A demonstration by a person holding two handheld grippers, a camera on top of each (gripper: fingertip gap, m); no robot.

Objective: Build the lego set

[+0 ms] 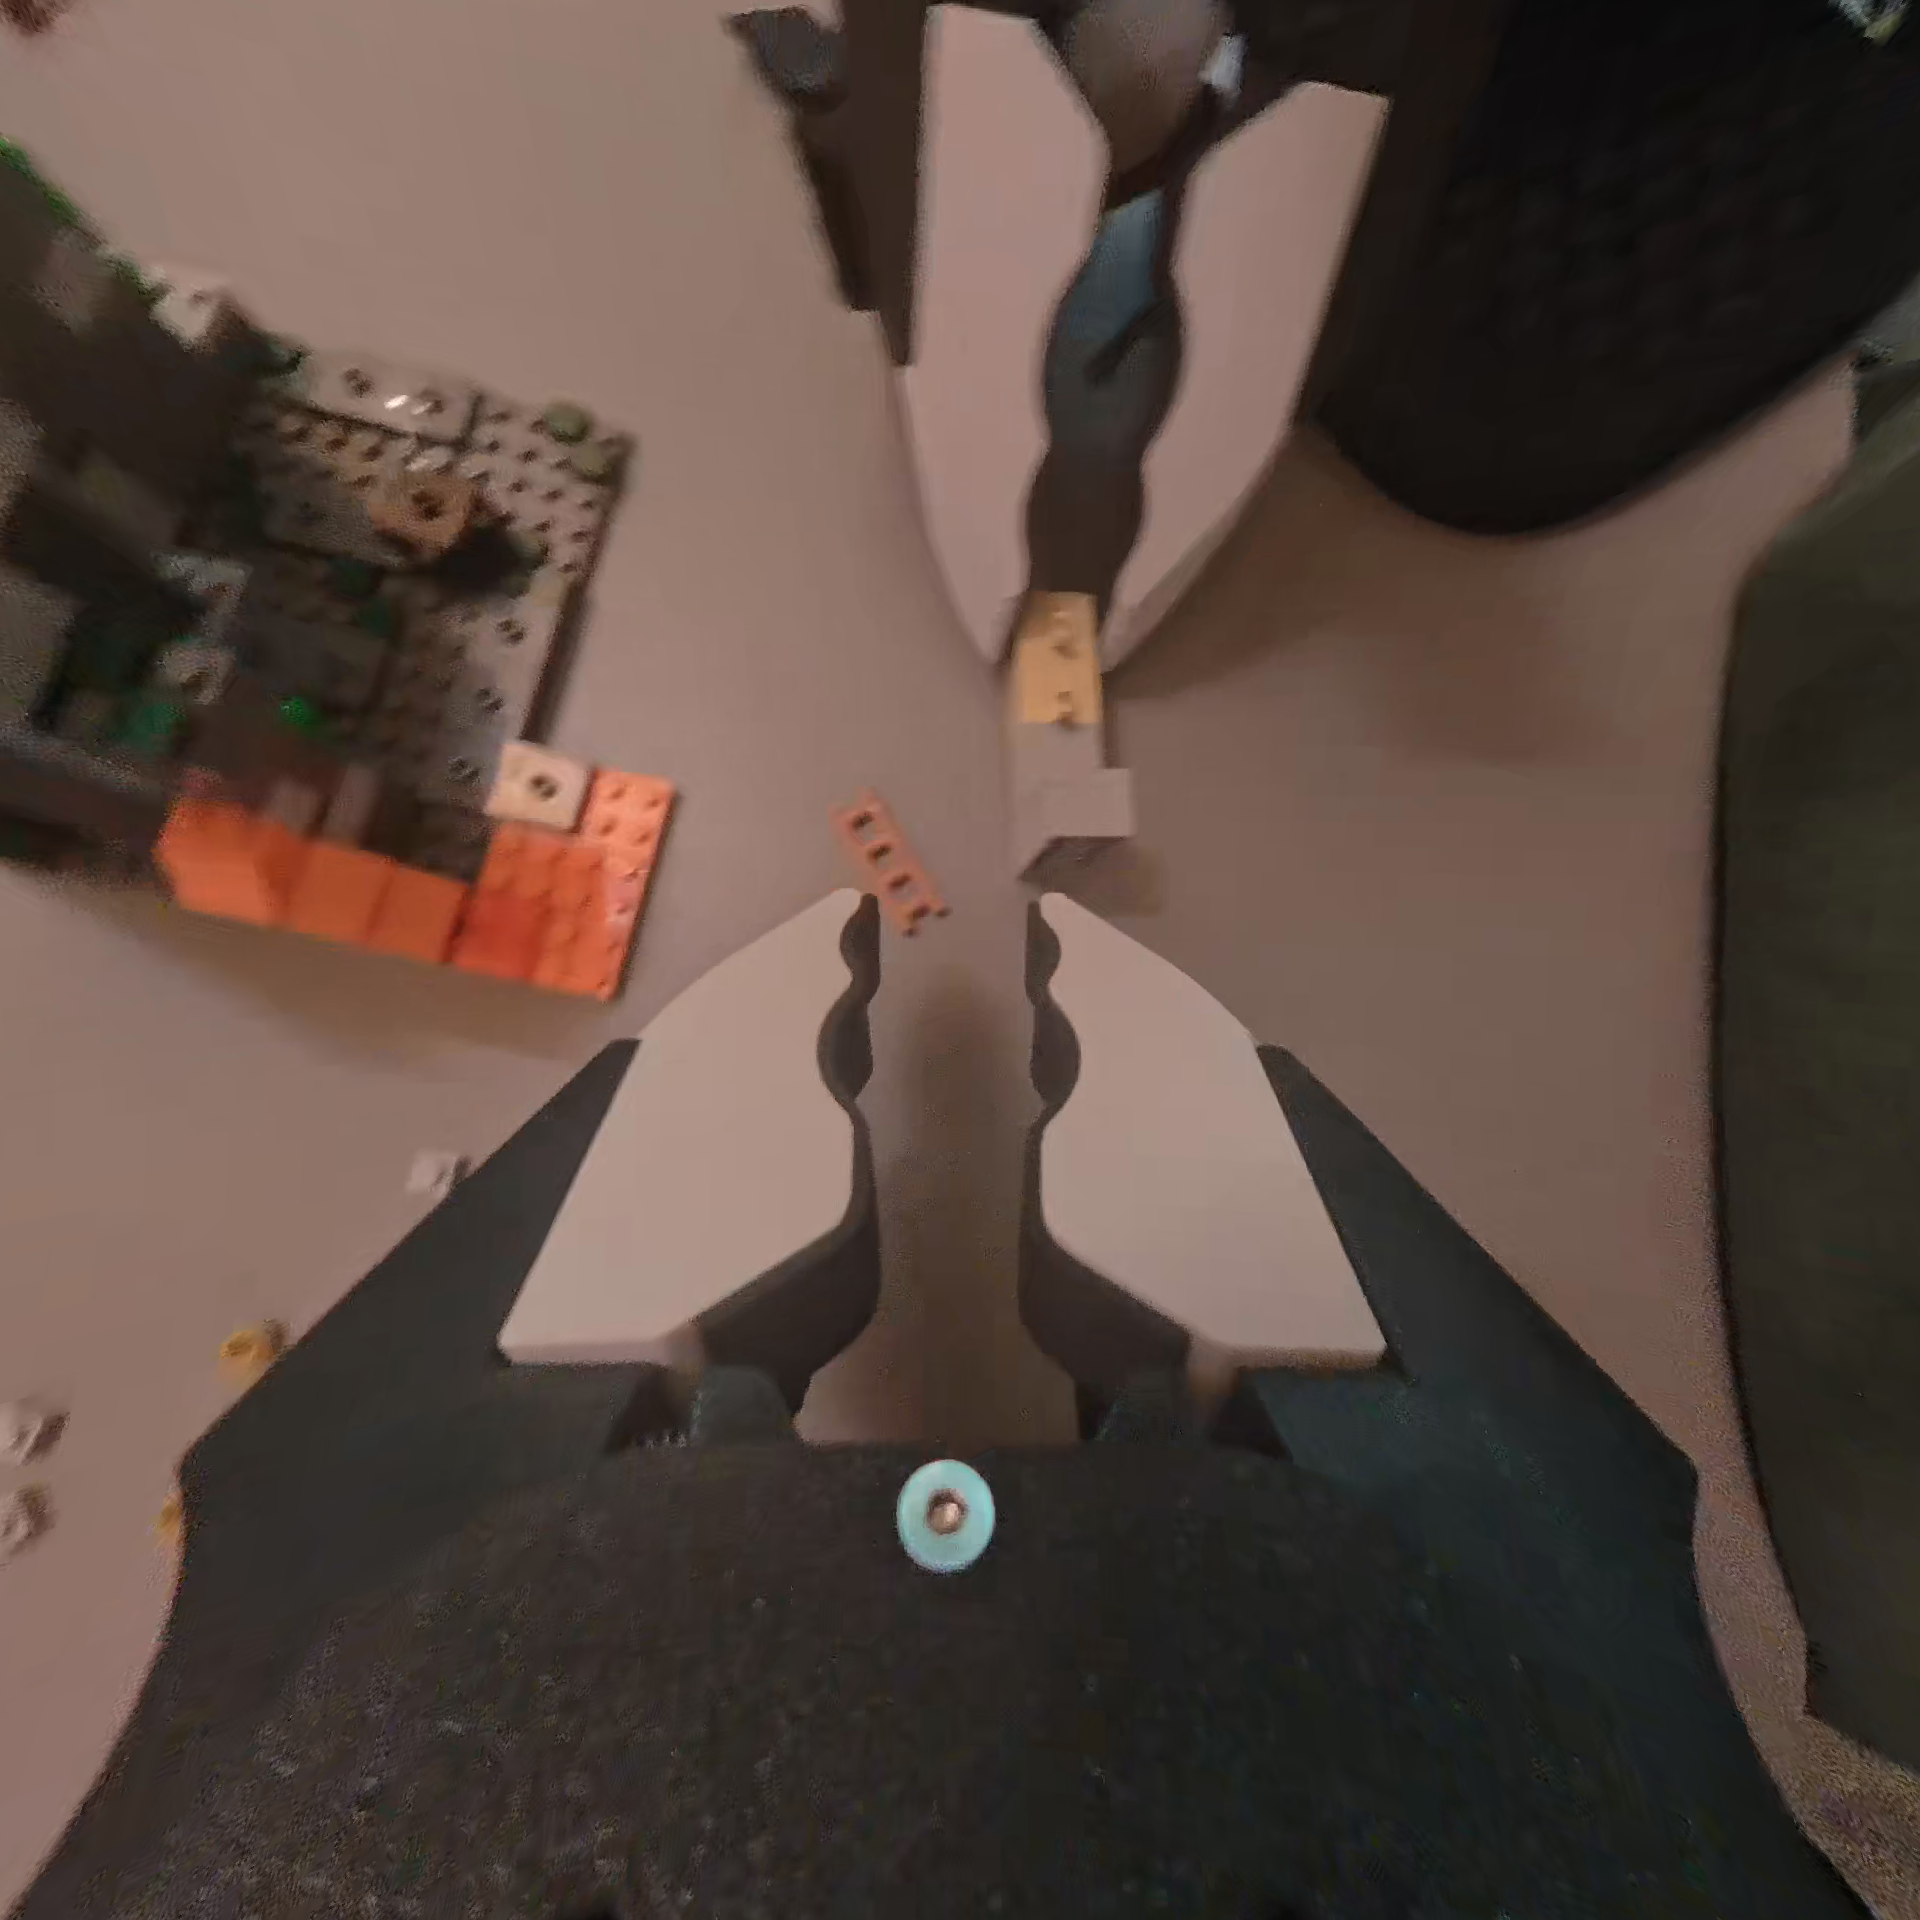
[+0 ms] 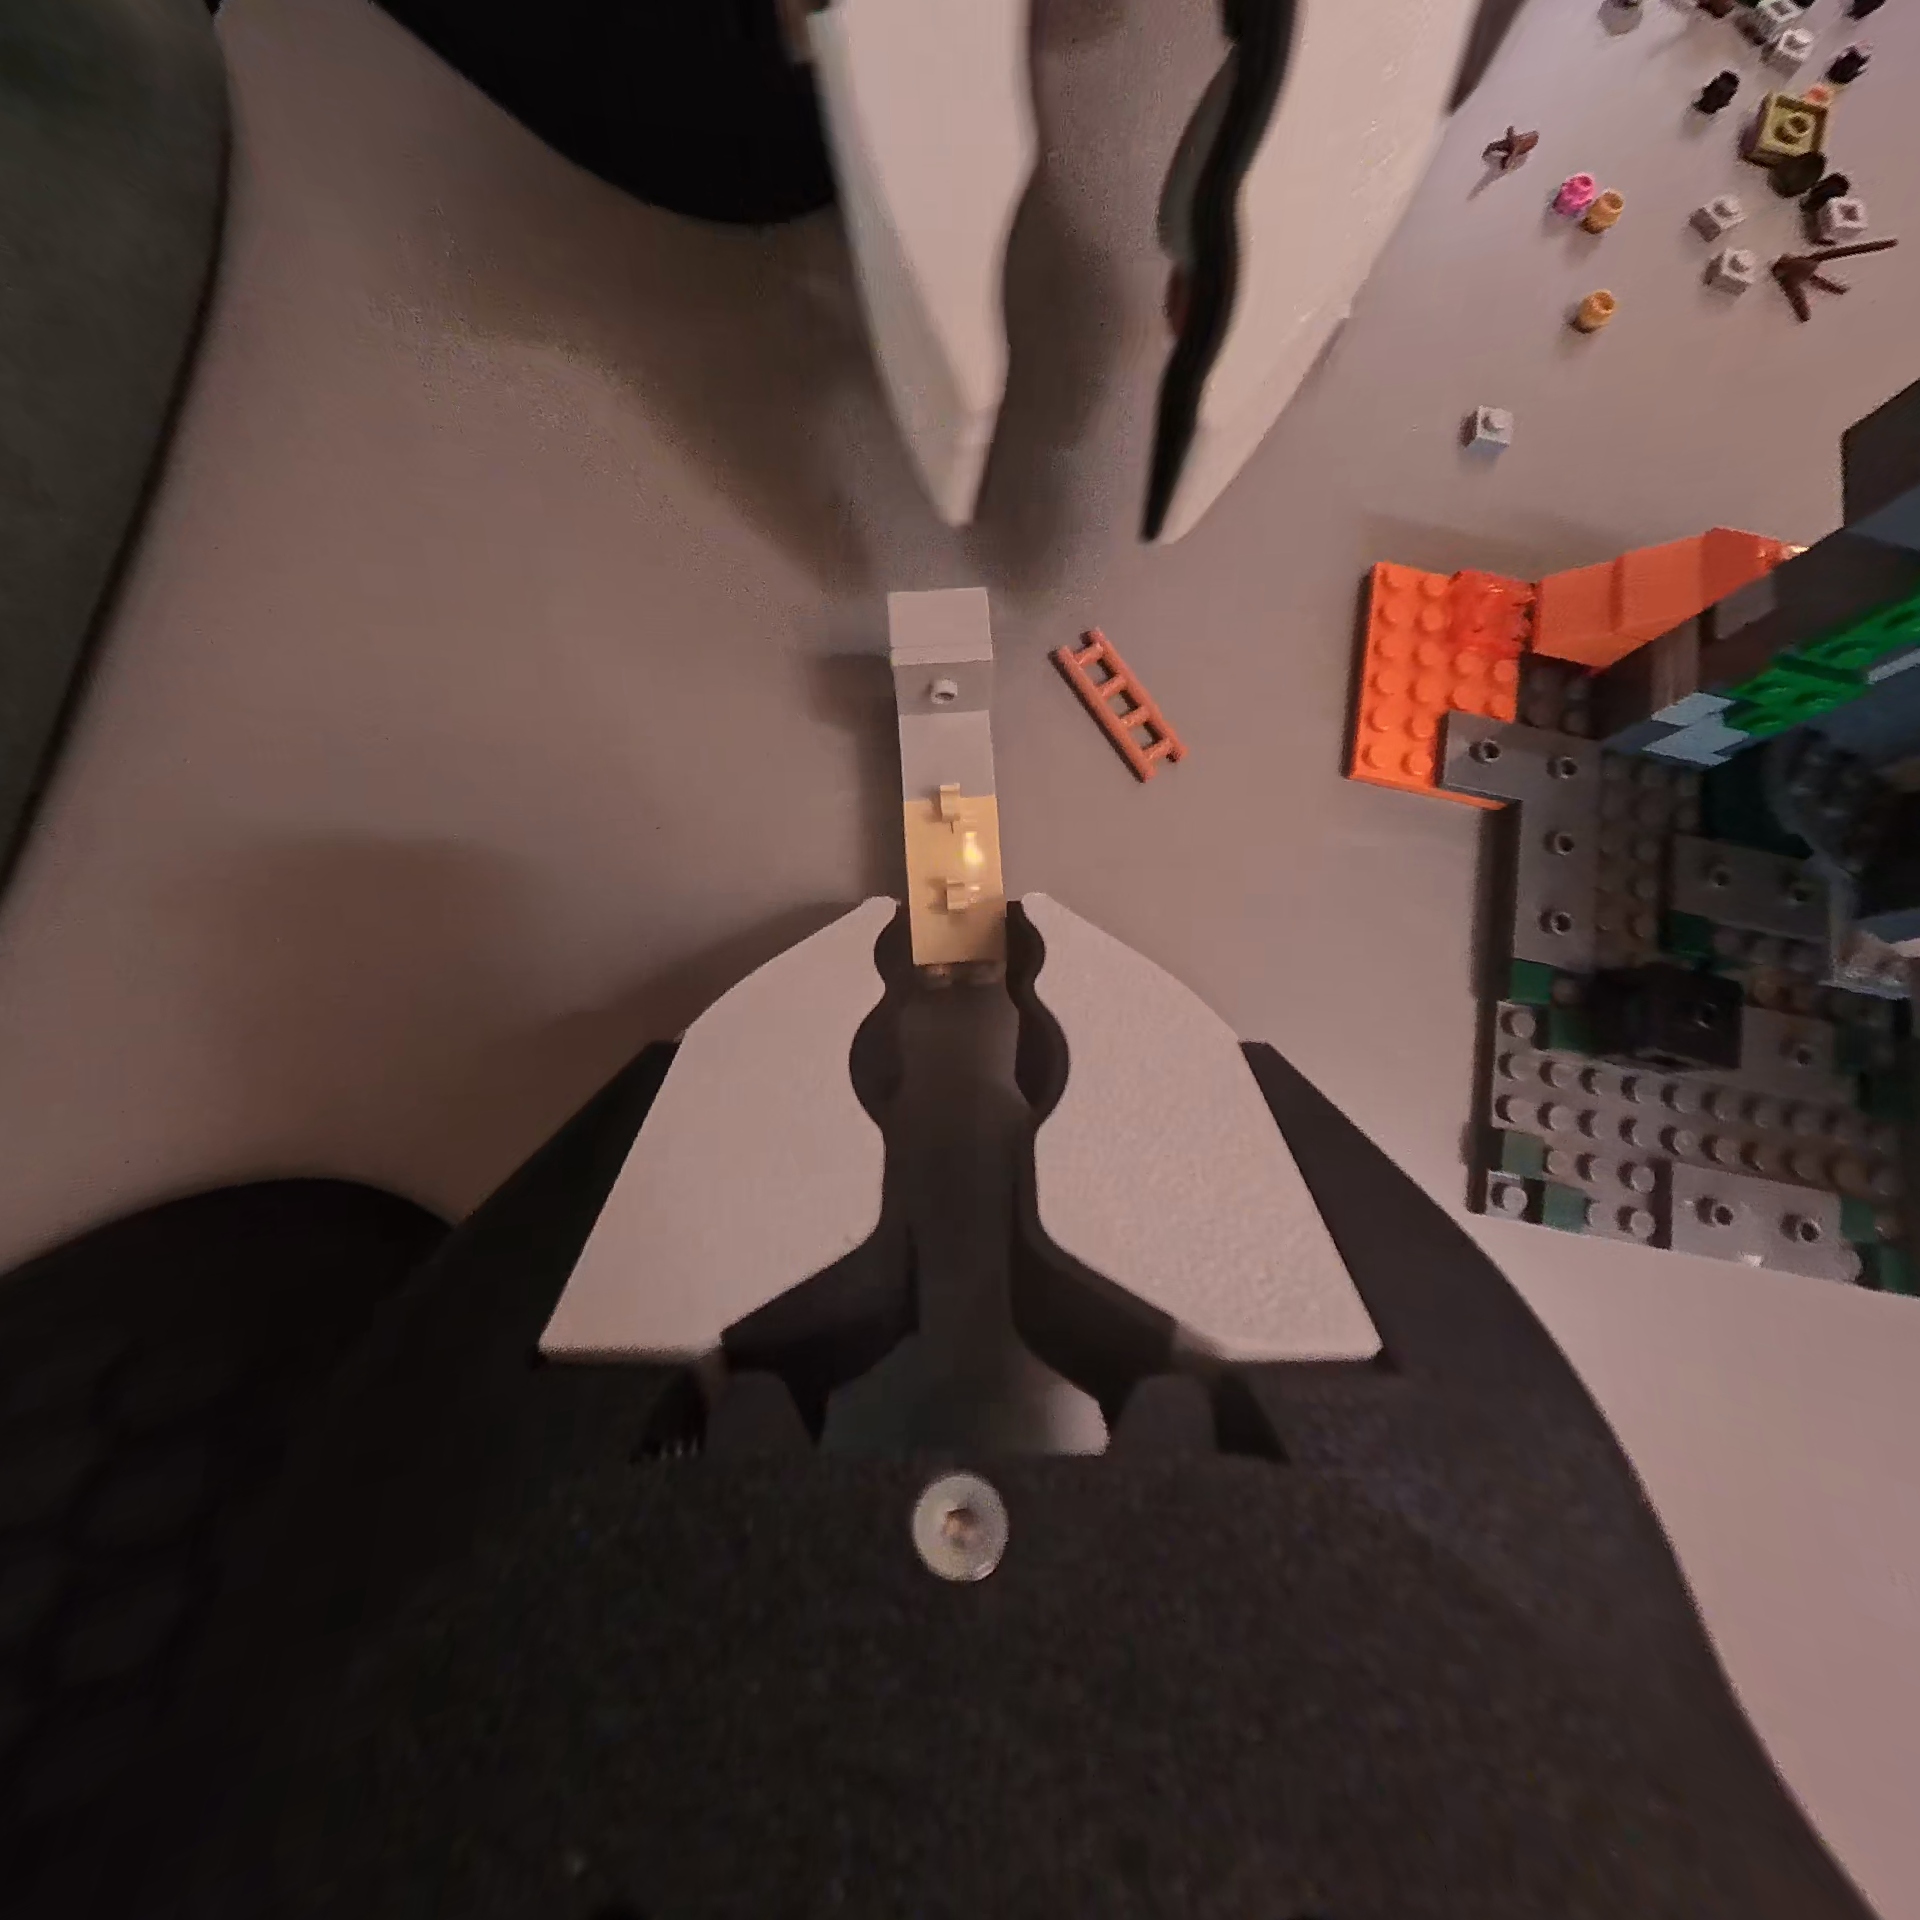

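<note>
My right gripper (image 2: 954, 925) is shut on the tan end of a tan-and-grey brick column (image 2: 943, 769), which points away from it over the grey table. The left wrist view shows the same column (image 1: 1062, 675) pinched by that gripper (image 1: 1055, 623) reaching in from the top. My left gripper (image 1: 951, 914) is open with nothing between its fingers. A small brown ladder piece (image 1: 888, 868) lies on the table just beyond its left fingertip (image 1: 860, 920). In the right wrist view the ladder (image 2: 1120, 703) lies to the right of the column, below the left gripper (image 2: 1060, 520).
A brick build on a dark studded baseplate (image 1: 520, 582) with orange bricks (image 1: 540, 894) stands to the left; it also shows at the right in the right wrist view (image 2: 1621, 1122). Loose small pieces (image 2: 1766, 177) lie beyond it. A black object (image 1: 1610, 260) and a dark green cushion (image 1: 1829, 1039) bound the other side. The gap from one gripper's tips to the other's is roughly 7 cm.
</note>
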